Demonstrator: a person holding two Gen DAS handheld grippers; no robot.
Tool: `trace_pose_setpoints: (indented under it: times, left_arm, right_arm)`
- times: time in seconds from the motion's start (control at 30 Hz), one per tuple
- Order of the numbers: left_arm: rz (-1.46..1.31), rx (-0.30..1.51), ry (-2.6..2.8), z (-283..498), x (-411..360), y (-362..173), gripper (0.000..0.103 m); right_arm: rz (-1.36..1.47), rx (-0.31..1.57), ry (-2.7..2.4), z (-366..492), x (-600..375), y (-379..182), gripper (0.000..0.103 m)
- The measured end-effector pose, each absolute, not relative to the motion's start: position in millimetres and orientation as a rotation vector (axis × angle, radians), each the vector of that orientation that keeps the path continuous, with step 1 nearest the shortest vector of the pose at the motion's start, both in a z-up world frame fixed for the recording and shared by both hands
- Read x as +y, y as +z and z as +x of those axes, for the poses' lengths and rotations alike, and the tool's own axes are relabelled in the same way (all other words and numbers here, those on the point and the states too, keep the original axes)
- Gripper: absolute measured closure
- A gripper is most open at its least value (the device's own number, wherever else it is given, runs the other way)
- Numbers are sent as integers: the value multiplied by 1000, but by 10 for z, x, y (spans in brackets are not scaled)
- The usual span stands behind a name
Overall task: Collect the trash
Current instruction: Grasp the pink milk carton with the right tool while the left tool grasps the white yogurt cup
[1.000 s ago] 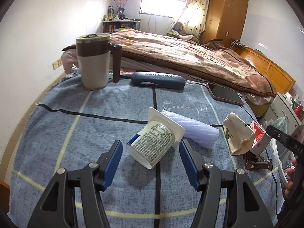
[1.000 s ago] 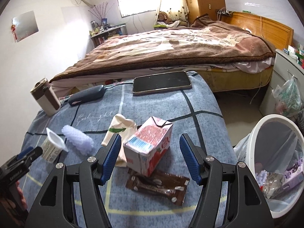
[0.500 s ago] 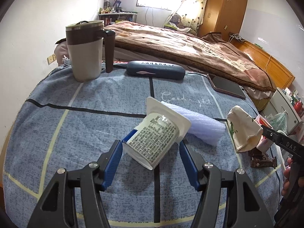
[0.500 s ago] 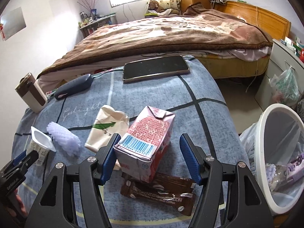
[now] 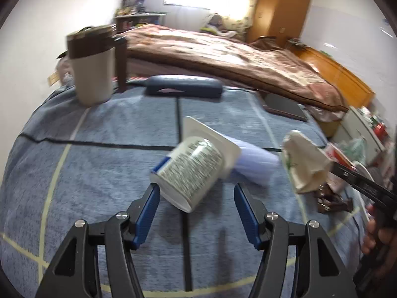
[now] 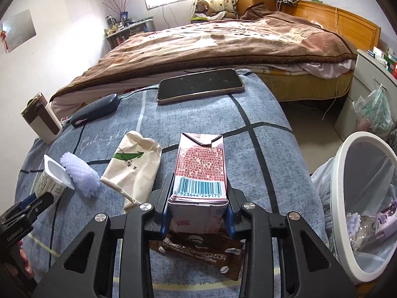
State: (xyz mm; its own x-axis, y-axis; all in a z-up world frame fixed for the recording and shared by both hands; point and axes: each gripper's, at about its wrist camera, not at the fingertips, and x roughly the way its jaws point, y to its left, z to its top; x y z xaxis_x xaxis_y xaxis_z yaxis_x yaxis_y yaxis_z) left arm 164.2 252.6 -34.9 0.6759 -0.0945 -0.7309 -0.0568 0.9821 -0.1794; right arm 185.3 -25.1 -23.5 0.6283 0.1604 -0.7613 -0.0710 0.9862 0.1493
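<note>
A white yogurt cup (image 5: 193,171) lies on its side on the blue cloth, its base between the blue fingers of my open left gripper (image 5: 196,193). My right gripper (image 6: 197,208) is shut on a pink milk carton (image 6: 201,171), gripping its near end. A purple foam sleeve (image 6: 80,175), a crumpled cream paper bag (image 6: 134,166) and a brown coffee wrapper (image 6: 203,253) lie on the cloth. The white trash bin (image 6: 347,154) stands at the right, below the table edge.
A phone (image 6: 199,85), a dark glasses case (image 6: 95,110) and a brown-and-cream mug (image 5: 91,67) sit at the far side of the table. A bed lies beyond. The table edge drops off at the right near the bin.
My right gripper has closed on the milk carton, which was loose between its open fingers before. My left gripper has moved forward so the yogurt cup sits deeper between its fingers.
</note>
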Motion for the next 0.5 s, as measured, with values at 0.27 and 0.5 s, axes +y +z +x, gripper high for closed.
trace_pose_setpoints:
  times: [0.27, 0.5]
  left_arm:
    - [-44, 801, -30, 1649, 2457, -238, 39]
    - [-33, 826, -5, 1781, 2545, -316, 35]
  right_arm:
    - [101, 866, 163, 1817, -276, -225, 67]
    - [117, 864, 174, 1792, -302, -209, 67]
